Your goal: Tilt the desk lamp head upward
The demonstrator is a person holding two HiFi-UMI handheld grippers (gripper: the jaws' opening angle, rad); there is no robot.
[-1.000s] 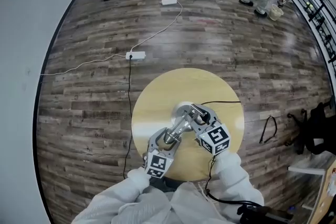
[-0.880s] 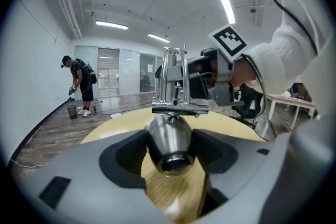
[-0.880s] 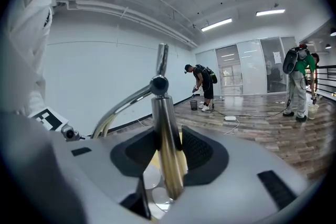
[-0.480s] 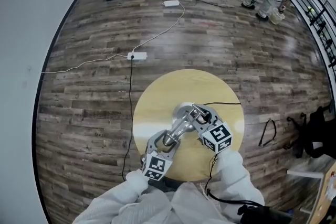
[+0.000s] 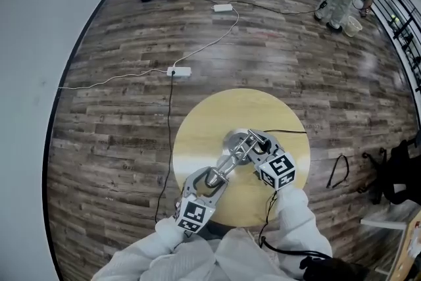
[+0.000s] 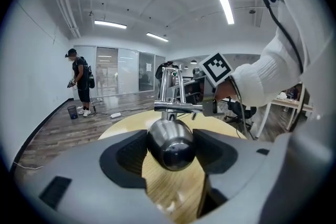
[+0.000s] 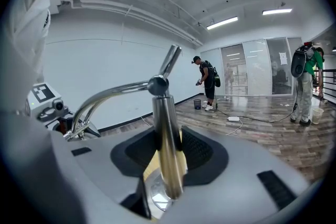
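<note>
Now gripping both ends

Head view: I see the desk lamp at the middle of the surface. Left gripper view: the left gripper fingers, just closing, clamp the chrome lamp head, likely slick and stiff-jointed. Right gripper view: the right gripper fingers pinch the stem, steadying it.

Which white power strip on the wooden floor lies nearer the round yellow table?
The white power strip with the black cable; the other strip lies farther away.

On the round table the desk lamp, on the floor behind it a power strip
</note>
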